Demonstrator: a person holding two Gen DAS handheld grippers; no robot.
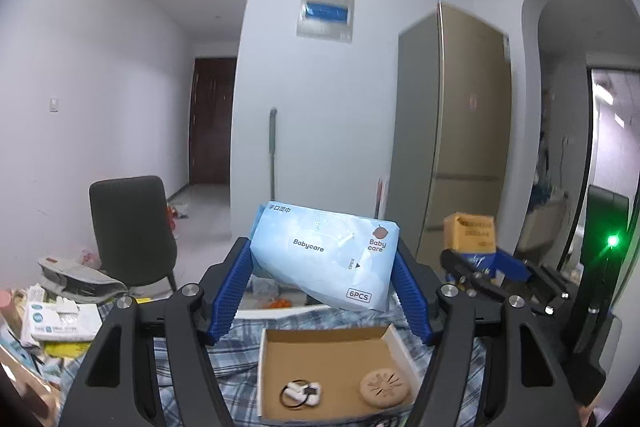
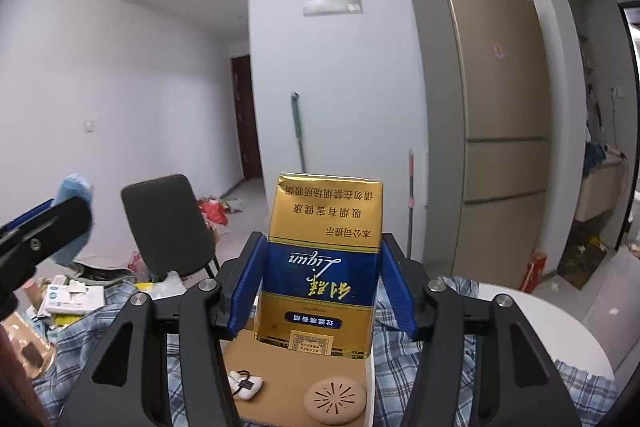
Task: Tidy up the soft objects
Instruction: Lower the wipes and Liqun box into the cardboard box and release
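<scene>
Both grippers are loaded and held in the air over the plaid cloth (image 1: 192, 367), above the open cardboard tray (image 1: 332, 359).

Left gripper (image 1: 324, 267): jaws fairly wide, blue pads clamped on the two short ends of the wipes pack (image 1: 320, 251). The pack is soft and light blue, tilted with its right end lower, and clear of the tray below it.

Right gripper (image 2: 320, 271): jaws at a middling width, closed on the flanks of the gold-and-blue carton (image 2: 324, 247). The carton stands on end with its print upside down and its lower edge above the far part of the tray.

The tray holds a white earbud case (image 1: 304, 391) near left and a round tan disc (image 1: 384, 387) near right; the middle is bare.

Step in hand, as I judge it: carry phase — both items lifted, neither placed.

Next move calls for picking a spot for each. The tray floor looks tight for the pack beside the two items, though the fisheye bends the edges and I cannot be sure. Lower one hand at a time, level the pack first, and open the jaws only once it rests — a squeezed soft pack may spring.

The loose packets (image 1: 60, 319) at far left could be another grouping site.
</scene>
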